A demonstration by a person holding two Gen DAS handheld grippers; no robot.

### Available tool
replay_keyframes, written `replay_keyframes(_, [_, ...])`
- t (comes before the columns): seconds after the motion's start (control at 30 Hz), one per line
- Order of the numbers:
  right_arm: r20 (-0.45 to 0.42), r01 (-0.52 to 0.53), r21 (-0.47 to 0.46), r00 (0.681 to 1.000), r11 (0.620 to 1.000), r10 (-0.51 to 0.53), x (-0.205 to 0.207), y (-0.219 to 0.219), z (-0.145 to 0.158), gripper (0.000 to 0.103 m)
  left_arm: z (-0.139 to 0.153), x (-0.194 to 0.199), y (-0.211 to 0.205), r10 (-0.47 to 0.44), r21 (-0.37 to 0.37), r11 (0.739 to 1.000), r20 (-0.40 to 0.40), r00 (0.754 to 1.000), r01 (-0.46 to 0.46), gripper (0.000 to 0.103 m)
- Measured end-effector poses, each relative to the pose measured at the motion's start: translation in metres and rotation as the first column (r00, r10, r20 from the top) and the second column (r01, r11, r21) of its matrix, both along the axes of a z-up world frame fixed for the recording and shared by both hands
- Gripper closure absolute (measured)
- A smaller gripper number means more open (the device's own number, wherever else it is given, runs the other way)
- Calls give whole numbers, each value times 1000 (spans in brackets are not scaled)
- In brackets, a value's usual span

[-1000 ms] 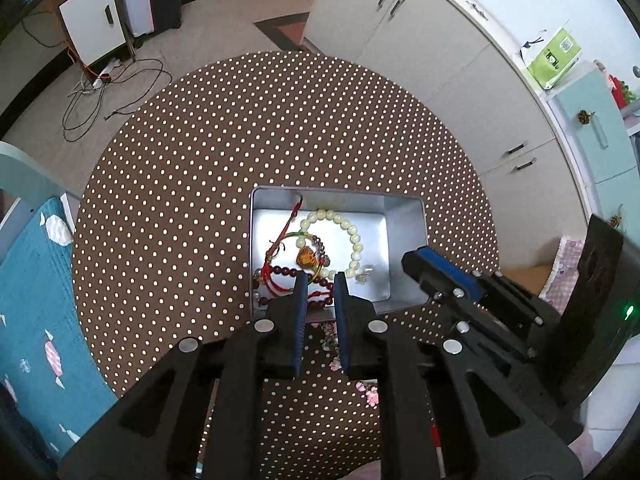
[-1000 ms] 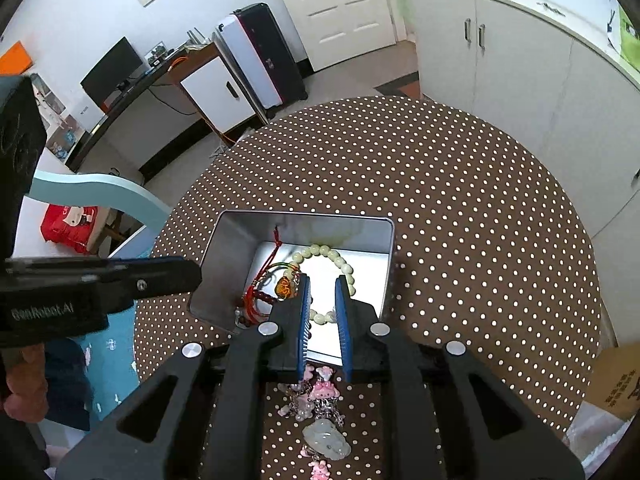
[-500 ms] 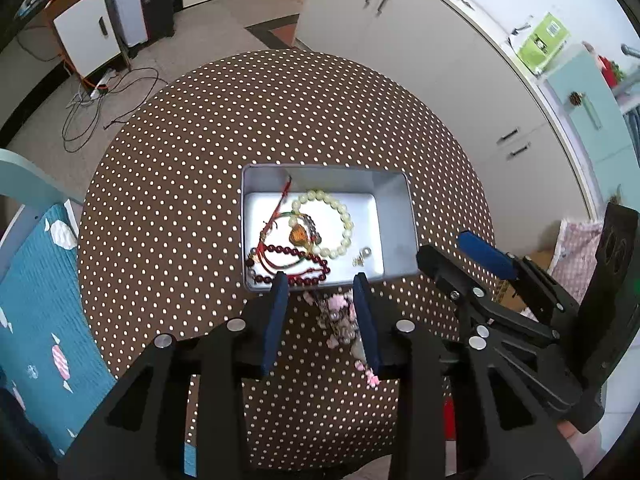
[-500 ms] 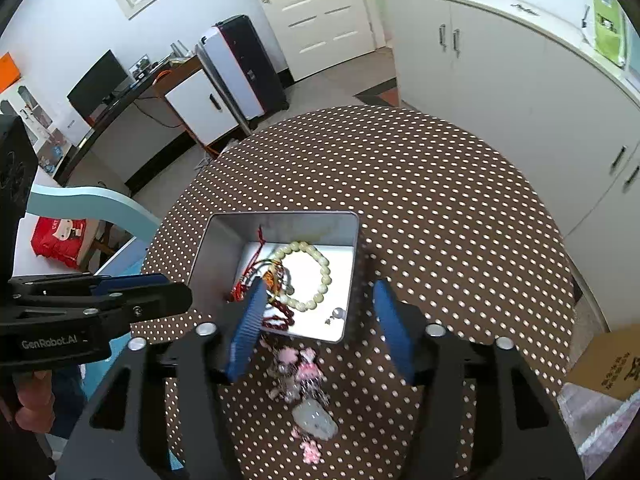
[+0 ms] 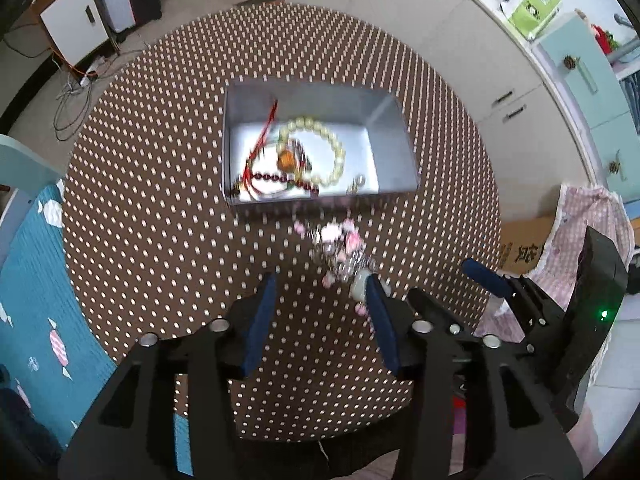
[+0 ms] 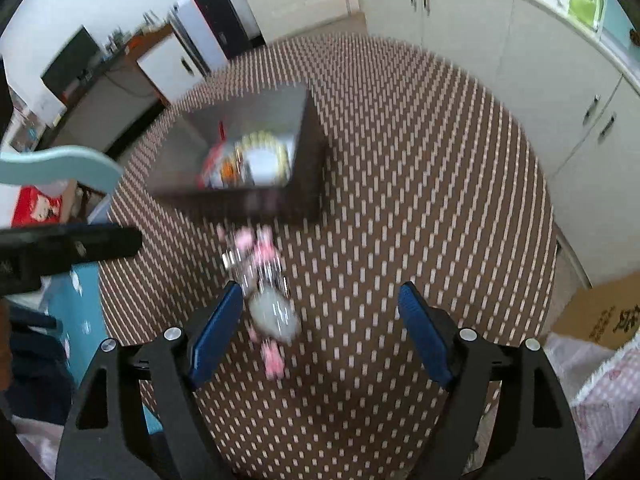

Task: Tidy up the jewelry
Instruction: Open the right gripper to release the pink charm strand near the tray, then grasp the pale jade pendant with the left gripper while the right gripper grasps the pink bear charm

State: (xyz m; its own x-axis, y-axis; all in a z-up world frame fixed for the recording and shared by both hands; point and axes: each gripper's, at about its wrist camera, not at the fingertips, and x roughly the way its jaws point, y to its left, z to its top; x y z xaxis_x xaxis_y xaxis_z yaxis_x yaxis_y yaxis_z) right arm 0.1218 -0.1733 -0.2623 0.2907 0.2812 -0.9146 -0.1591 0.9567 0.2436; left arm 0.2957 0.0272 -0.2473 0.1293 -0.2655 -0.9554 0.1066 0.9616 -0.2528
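An open metal tin (image 5: 312,92) (image 6: 256,116) stands mid-table on the brown dotted cloth. It holds a pale bead bracelet (image 5: 334,144), a dark red bead bracelet (image 5: 280,178) and a red cord (image 5: 266,128). A pink charm piece with a pale stone (image 5: 340,248) (image 6: 272,312) lies on the cloth just in front of the tin. My left gripper (image 5: 320,284) hovers near it with its jaws opening; the stone sits by its right finger and is not gripped. My right gripper (image 6: 320,292) (image 5: 444,280) is also opening, with the piece close to its left finger (image 6: 224,320).
A pale-blue chair back (image 6: 60,164) and a teal cushion (image 5: 32,280) are at the left table edge. White cabinets (image 5: 440,20) run behind. A cardboard box (image 6: 600,312) and a pink checked cloth (image 5: 588,220) sit low at the right.
Both grippers have pulled back from above the tin toward the near table edge and gone from nearly shut to wide. The pink charm piece now lies ahead of the fingers.
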Motion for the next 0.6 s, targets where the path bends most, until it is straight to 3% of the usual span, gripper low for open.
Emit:
replay_keyframes(0.1, [-24,-19,9,1000,1000,19,-12,6,-8,31,-20,-9,1,-13,45,999,-49,999,15,48])
replay_keyframes(0.17, [-38,-33,-2,999,999,33,-16,9,-13,43,-29,-14,3,-14,39,999,-81,997,17,48])
replay_keyframes(0.27, [-59,-48,7,997,999,49,-24,17,-22,49,-37,-20,5,-20,57,998,-96,995,25,47])
replay_keyframes(0.37, [-56,-57,8,997,998,57,-27,23,-23,54,-42,-25,8,-19,65,998,-110,994,27,41])
replay_keyframes(0.6, [-2,-96,-93,995,991,96,-37,42,-30,63,-54,-39,12,-20,84,996,-136,991,31,35])
